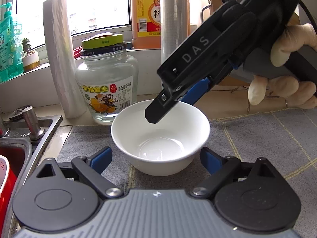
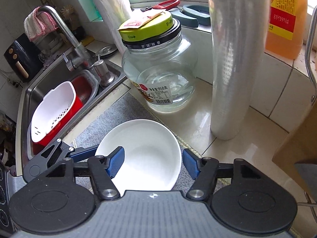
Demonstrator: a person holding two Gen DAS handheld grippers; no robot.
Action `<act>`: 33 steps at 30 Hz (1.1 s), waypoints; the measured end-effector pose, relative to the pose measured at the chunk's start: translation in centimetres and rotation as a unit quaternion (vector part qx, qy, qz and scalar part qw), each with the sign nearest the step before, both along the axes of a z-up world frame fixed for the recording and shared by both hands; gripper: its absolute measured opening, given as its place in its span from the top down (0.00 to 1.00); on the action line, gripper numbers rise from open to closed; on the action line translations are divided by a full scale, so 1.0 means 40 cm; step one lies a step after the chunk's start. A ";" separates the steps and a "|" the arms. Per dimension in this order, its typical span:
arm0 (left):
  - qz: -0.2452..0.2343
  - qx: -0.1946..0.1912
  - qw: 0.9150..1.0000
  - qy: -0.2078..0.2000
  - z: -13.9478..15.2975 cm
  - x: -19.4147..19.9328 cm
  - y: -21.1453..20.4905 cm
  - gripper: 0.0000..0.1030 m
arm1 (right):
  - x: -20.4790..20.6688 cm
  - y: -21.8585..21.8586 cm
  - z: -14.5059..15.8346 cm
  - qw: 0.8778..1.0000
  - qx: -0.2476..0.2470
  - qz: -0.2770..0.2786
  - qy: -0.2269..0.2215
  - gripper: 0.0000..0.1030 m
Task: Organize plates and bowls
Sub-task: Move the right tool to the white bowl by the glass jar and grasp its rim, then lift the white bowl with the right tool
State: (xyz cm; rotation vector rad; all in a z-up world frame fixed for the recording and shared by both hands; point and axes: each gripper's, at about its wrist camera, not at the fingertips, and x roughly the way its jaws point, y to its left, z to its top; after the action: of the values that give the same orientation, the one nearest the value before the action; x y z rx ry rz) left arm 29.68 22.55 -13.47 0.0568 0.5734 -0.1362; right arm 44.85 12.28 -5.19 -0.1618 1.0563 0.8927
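A white bowl [image 1: 160, 136] stands upright and empty on a grey checked mat [image 1: 257, 138]. My left gripper [image 1: 156, 159] is open, its blue pads flanking the bowl's near side low down; I cannot tell whether they touch it. My right gripper [image 1: 168, 110] reaches down from the upper right in a gloved hand [image 1: 287, 59]. In the right wrist view the right gripper [image 2: 153, 163] straddles the rim of the bowl [image 2: 146, 138], with one pad inside and the other just outside. A wide gap remains, so it is open. One finger of the left gripper [image 2: 83, 154] shows at the bowl's left.
A glass jar with a green lid [image 1: 107, 91] stands just behind the bowl, between two upright rolls of plastic film [image 1: 61, 59] [image 2: 231, 59]. An orange bottle [image 1: 144, 19] sits on the sill. Left of the mat is the sink [image 2: 31, 93], holding a white colander [image 2: 53, 111] in a red basin.
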 end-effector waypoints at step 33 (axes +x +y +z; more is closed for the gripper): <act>-0.034 -0.003 0.999 0.009 0.011 -0.009 -0.009 0.15 | -0.002 0.001 -0.015 1.000 -0.010 0.002 0.010 0.41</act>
State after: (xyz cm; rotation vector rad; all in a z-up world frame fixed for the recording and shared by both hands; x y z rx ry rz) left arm 29.34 22.17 -13.05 0.0691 0.5896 -0.2051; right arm 44.78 12.32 -5.80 -0.1725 1.0832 0.8901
